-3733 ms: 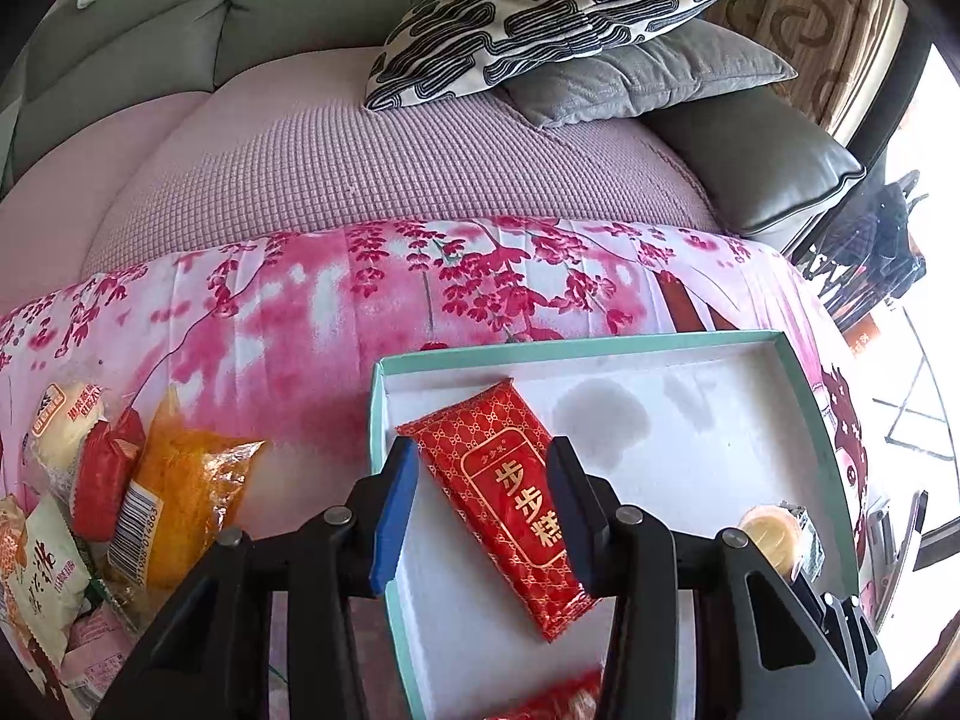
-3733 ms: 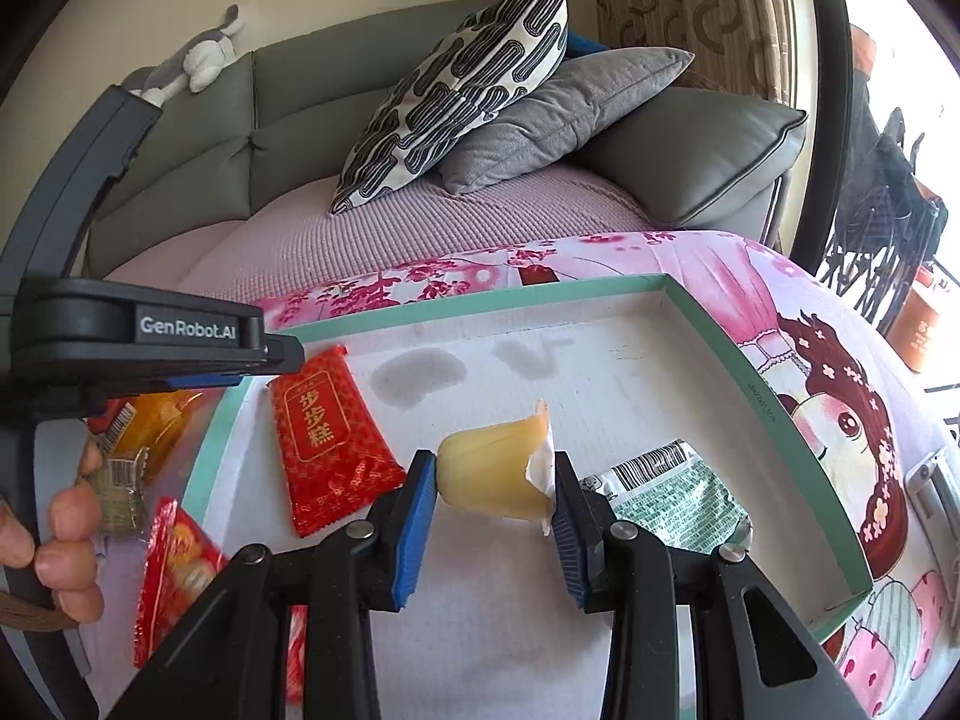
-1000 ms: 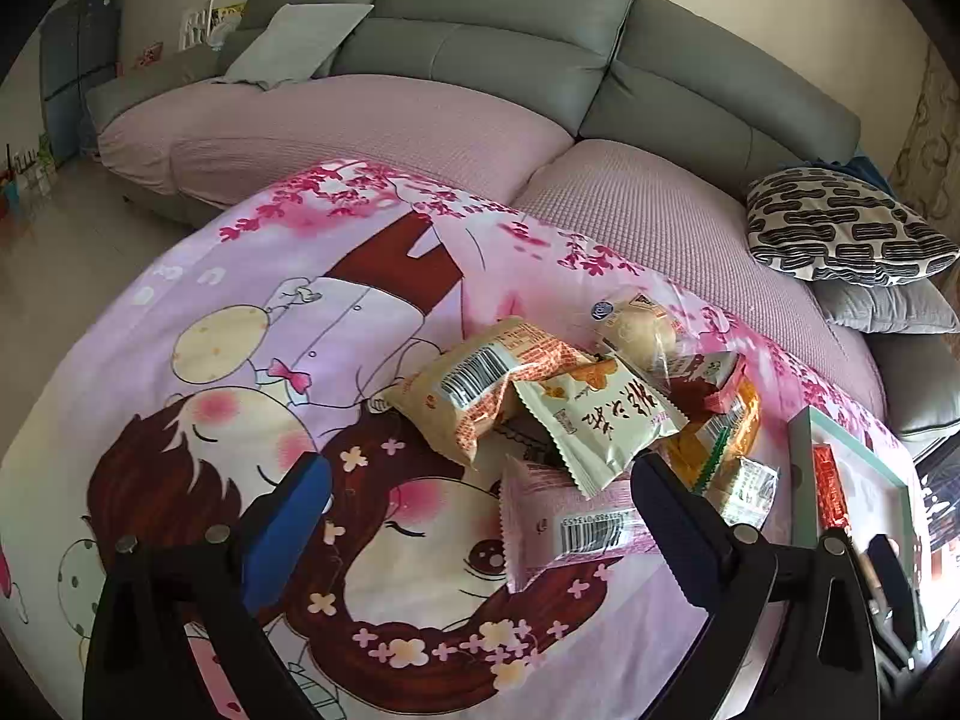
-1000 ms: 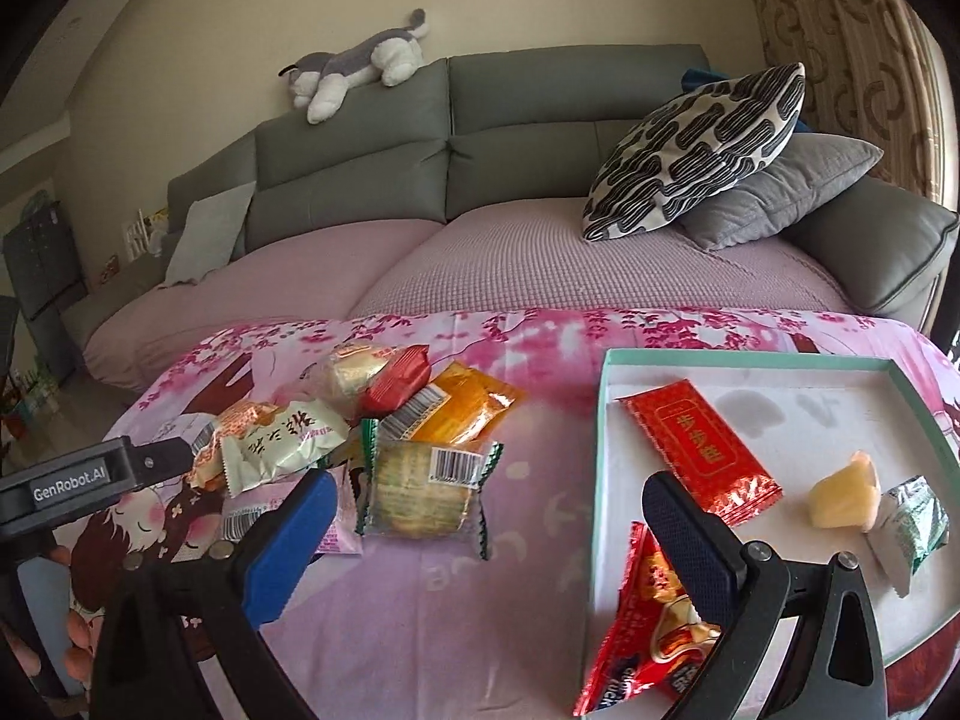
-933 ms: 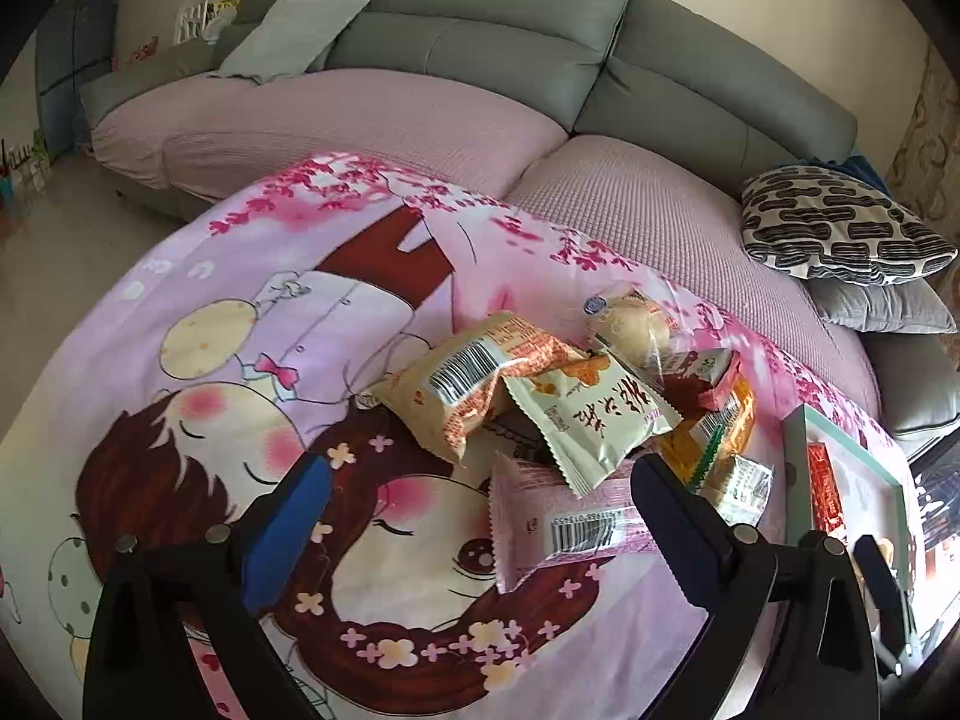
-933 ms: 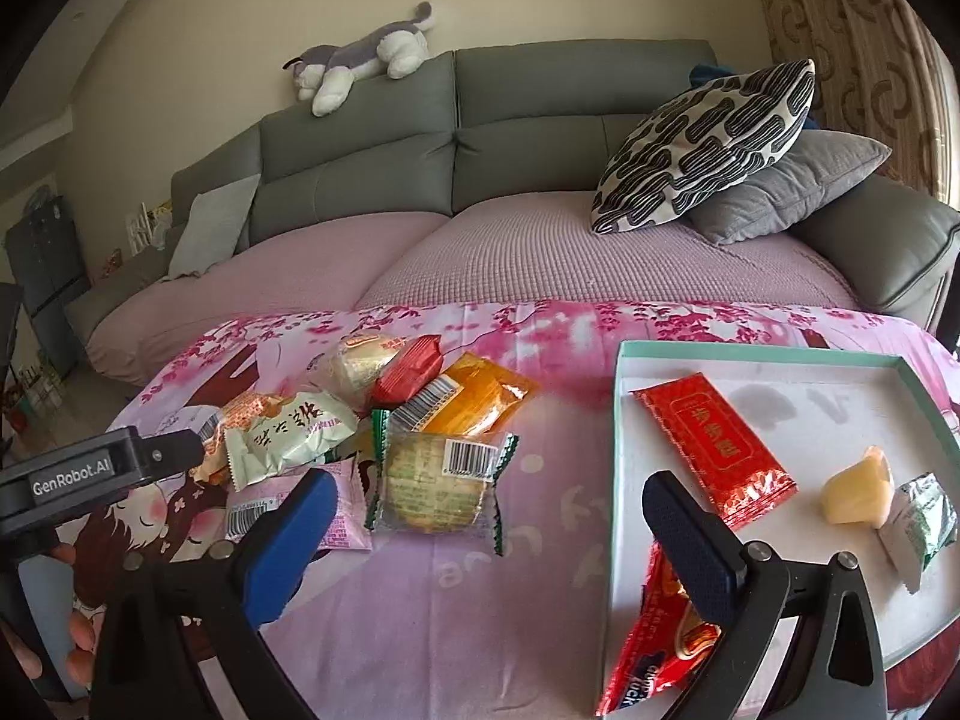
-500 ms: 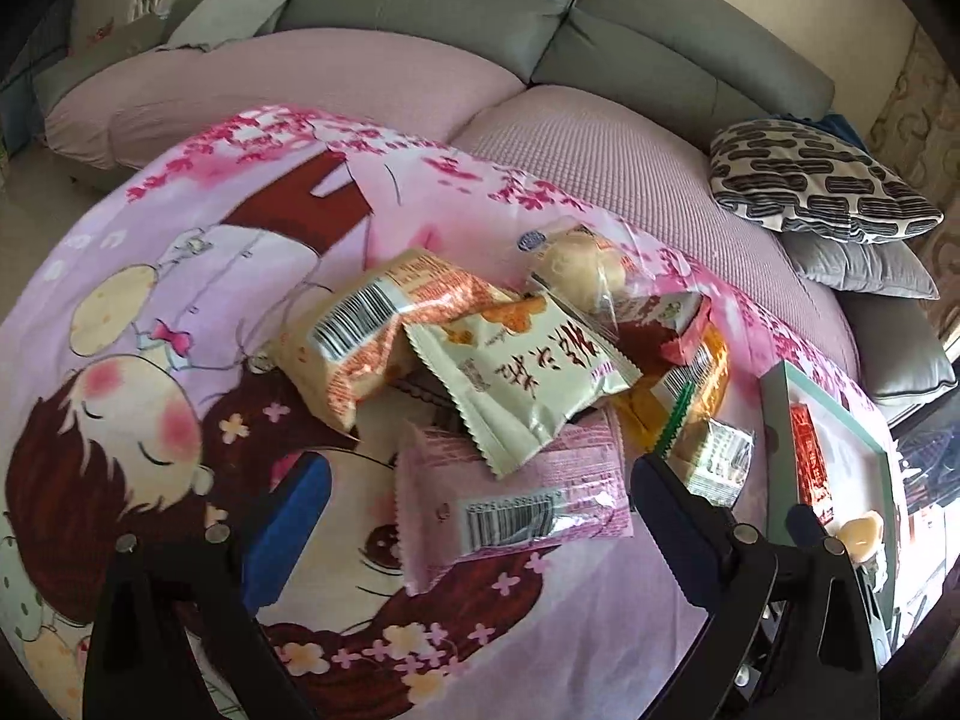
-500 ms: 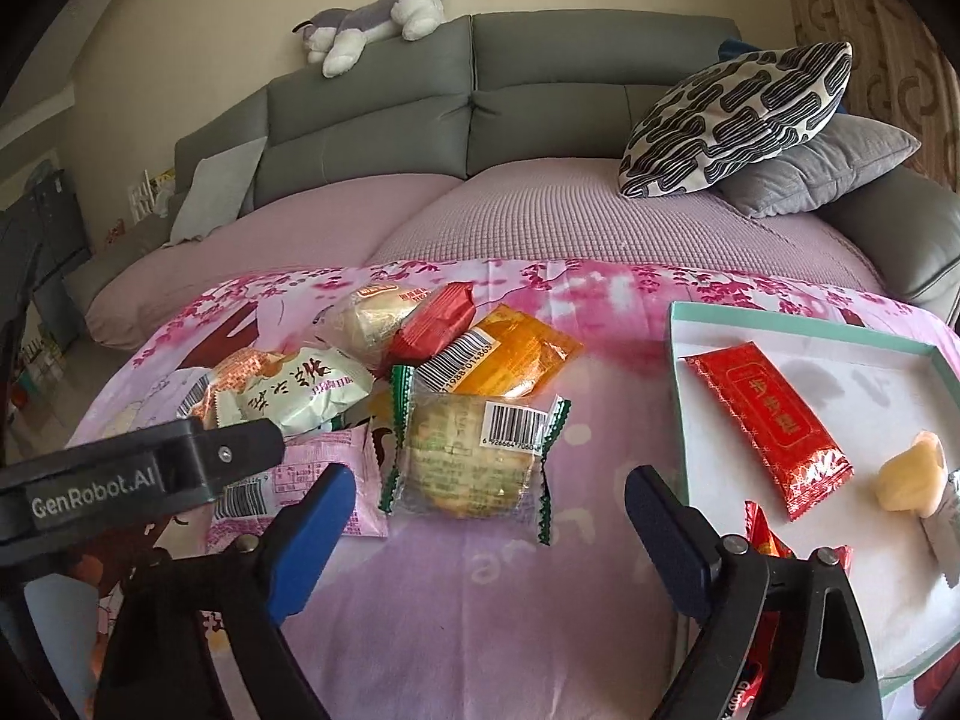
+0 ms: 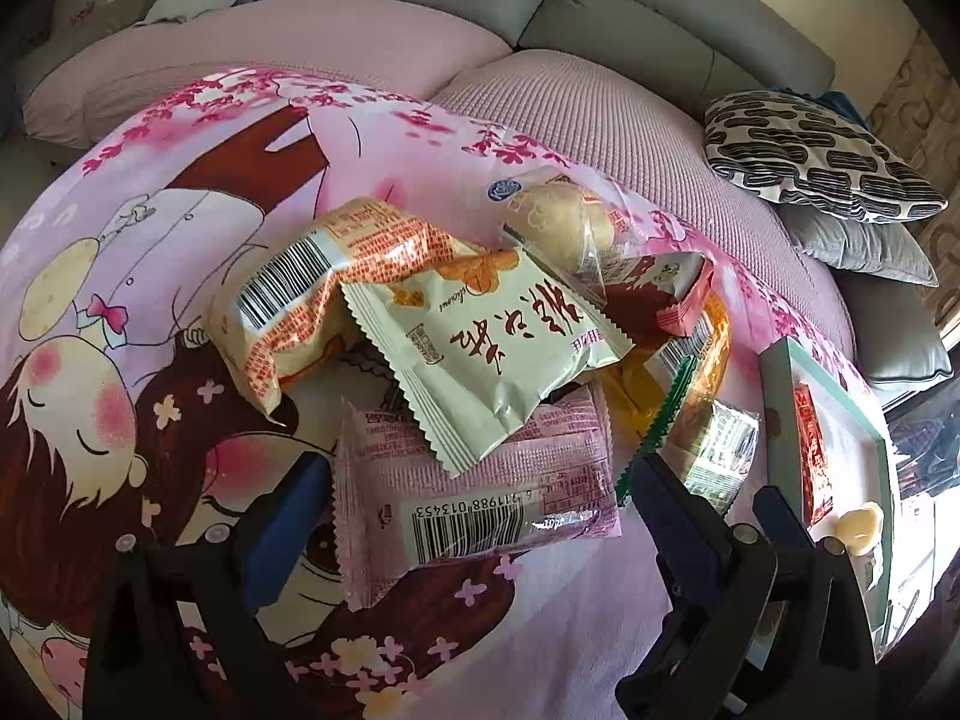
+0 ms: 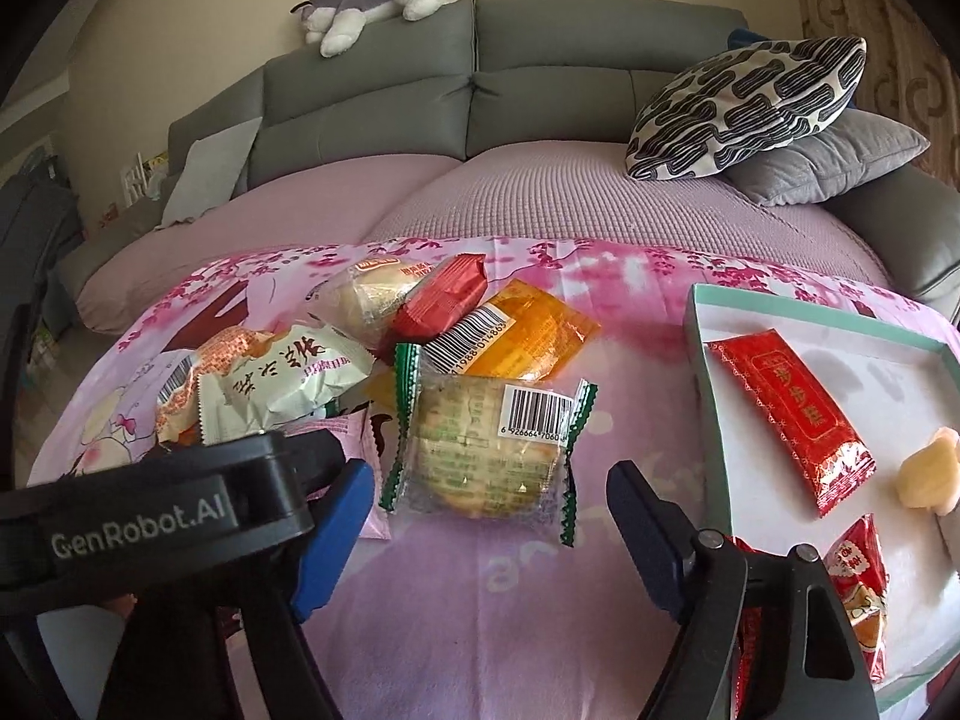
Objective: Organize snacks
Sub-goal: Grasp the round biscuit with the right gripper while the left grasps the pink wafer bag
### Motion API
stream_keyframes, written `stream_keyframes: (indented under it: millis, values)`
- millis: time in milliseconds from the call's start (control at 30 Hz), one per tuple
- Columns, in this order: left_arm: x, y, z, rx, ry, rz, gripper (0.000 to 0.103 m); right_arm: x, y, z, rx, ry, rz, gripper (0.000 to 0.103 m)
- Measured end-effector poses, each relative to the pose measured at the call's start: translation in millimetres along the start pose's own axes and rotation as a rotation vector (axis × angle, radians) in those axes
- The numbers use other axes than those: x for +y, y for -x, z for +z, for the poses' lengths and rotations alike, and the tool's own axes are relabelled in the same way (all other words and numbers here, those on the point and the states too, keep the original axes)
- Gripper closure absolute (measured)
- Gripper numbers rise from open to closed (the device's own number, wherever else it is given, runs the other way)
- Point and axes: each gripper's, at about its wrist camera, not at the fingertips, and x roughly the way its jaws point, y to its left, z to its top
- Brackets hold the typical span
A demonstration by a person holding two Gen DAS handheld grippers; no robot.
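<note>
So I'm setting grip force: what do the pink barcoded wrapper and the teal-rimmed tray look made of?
The pink barcoded wrapper looks like thin glossy plastic film: crinkles, glare, serrated ends. The teal-rimmed tray looks like matte cardboard, probably a box lid: flat white floor, straight thin walls.

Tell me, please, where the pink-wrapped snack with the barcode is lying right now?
In the left wrist view the pink-wrapped snack lies on the tablecloth between the open left tongs, at the pile's near edge, partly under the cream packet.
</note>
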Motion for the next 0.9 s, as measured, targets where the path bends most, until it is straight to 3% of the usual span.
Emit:
stream_keyframes:
  millis: [367, 433, 600, 900]
  values:
    - [-0.2, -8.1, 1.7, 0.018, 0.012, 0.017, 0.003, 0.1, -15.4, 3.7, 0.037, -0.011, -0.026, 0.032]
    - [-1.7, -8.0, 1.2, 0.017, 0.008, 0.026, 0.004, 1.2, -15.3, 3.3, 0.037, -0.006, -0.025, 0.04]
    - [-4.0, -6.5, 1.1, 0.013, 0.006, 0.016, 0.013, -2.7, -16.4, 1.7, 0.045, -0.028, -0.011, 0.047]
    - [-2.3, -2.8, -0.1, 0.005, 0.013, -0.007, 0.029, -3.6, -12.3, 0.6, 0.039, -0.028, -0.006, 0.05]
